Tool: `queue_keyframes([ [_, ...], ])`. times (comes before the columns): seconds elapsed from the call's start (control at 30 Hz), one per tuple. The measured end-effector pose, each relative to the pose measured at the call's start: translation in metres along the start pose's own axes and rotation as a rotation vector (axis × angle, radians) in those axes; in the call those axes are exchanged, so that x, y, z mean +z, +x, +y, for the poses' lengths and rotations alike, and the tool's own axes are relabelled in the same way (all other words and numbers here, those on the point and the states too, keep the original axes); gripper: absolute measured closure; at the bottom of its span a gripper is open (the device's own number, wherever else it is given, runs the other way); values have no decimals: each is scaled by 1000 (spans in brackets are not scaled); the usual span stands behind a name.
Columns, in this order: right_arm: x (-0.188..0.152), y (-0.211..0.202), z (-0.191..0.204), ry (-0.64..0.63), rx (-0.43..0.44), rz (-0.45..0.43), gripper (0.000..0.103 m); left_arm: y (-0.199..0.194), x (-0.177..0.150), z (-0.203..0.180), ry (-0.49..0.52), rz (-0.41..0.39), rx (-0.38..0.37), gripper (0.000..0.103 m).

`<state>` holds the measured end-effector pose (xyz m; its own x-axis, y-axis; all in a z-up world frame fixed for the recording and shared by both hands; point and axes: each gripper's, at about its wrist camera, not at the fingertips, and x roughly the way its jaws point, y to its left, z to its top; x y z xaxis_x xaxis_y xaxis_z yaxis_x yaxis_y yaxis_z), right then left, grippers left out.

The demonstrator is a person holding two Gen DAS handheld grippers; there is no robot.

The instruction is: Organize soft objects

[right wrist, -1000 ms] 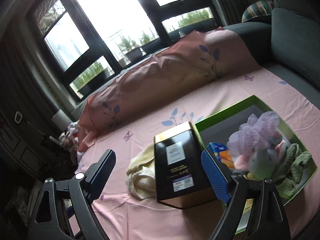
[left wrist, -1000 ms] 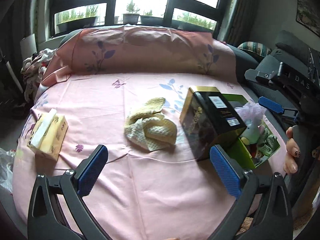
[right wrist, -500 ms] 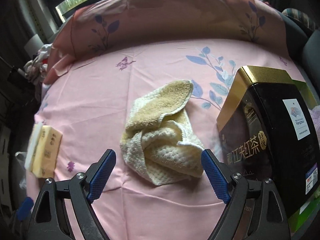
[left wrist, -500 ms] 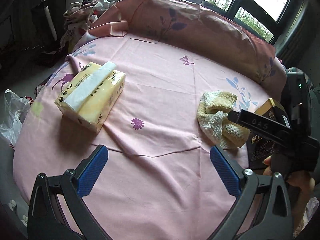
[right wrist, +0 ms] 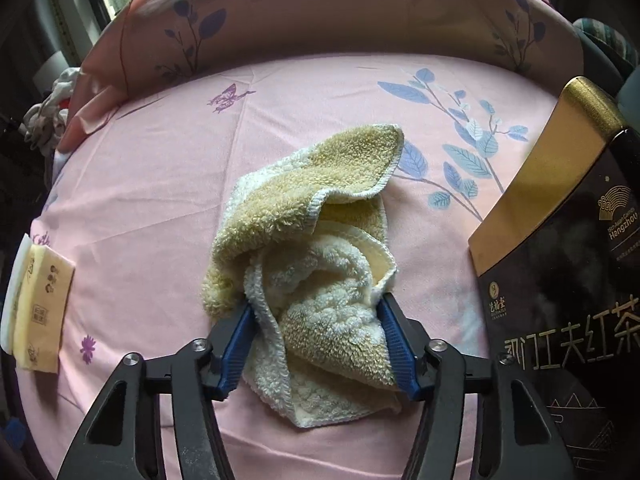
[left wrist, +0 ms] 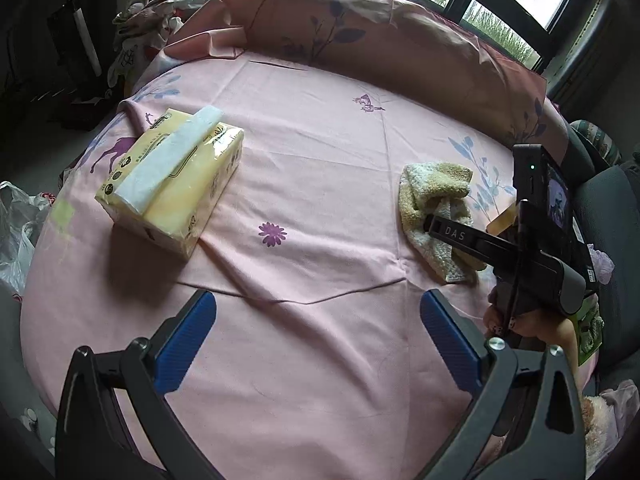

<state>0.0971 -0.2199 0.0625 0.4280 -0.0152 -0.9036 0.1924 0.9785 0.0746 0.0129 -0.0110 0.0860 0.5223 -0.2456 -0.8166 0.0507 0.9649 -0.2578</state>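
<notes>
A crumpled yellow-and-white towel (right wrist: 316,240) lies on the pink bedsheet (right wrist: 160,184). My right gripper (right wrist: 316,328) is down over the towel's near end, with its blue pads (right wrist: 236,344) pressed against the cloth on both sides, closing on it. The towel (left wrist: 436,196) also shows in the left wrist view, partly behind the right gripper's body (left wrist: 520,248). My left gripper (left wrist: 316,332) is open and empty above the bare sheet. A yellow tissue pack (left wrist: 172,176) lies ahead and to the left of it.
A black-and-gold tea box (right wrist: 568,264) stands just right of the towel. A pink pillow (left wrist: 380,36) runs along the back. Clothes (left wrist: 152,12) are heaped at the far left. A plastic bag (left wrist: 16,232) hangs off the left edge.
My right gripper has moved down onto the towel and narrowed from wide open to pressing its sides. My left gripper has drifted slightly and stays open.
</notes>
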Motion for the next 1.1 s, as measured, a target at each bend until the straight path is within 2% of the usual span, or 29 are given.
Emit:
queue_keyframes([
  [0.03, 0, -1, 1, 1, 26, 6, 64, 1, 0, 0, -4, 2, 0, 1],
  [0.13, -2, -9, -1, 24, 130, 38, 73, 5, -1, -5, -6, 15, -15, 1],
  [0.27, -11, -43, -4, 77, 364, 66, 73, 6, -3, -22, 23, 16, -26, 2],
  [0.37, -18, -86, -2, 64, 488, 21, 72, -2, -5, -41, 58, 3, -66, 2],
  [0.43, -21, -116, -4, 45, 532, -37, 72, -14, -7, -56, 101, -37, -87, 2],
  [0.6, -32, -175, -27, 33, 530, -161, 72, -46, -11, -99, 169, -121, -154, 2],
  [0.77, -38, -215, -75, 93, 501, -277, 72, -70, -12, -150, 264, -181, -219, 2],
  [0.93, -44, -242, -134, 193, 492, -369, 72, -80, -18, -208, 337, -202, -300, 6],
  [1.1, -51, -256, -192, 294, 433, -437, 71, -79, -29, -268, 429, -201, -367, 11],
])
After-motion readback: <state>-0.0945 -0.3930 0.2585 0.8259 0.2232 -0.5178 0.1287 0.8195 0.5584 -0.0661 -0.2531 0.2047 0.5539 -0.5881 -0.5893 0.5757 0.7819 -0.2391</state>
